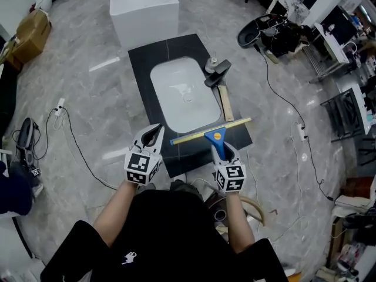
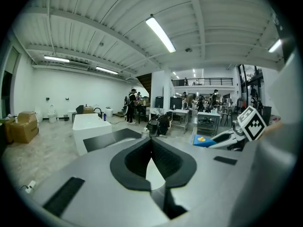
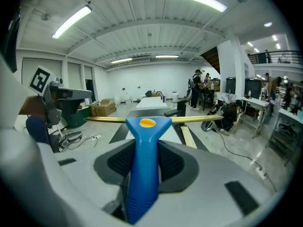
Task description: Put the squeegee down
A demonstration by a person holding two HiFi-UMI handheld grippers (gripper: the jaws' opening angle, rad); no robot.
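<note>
Squeegee (image 1: pixel 214 133) is gripped by its blue handle in R claw (image 1: pixel 221 150), blade held crosswise over near edge of dark surface (image 1: pixel 143 75), by basin (image 1: pixel 185 93); L claw (image 1: pixel 154 137) is closed, empty.

Blue squeegee (image 1: pixel 216 137) with yellow blade, white basin (image 1: pixel 182 93), black counter (image 1: pixel 144 63).
</note>
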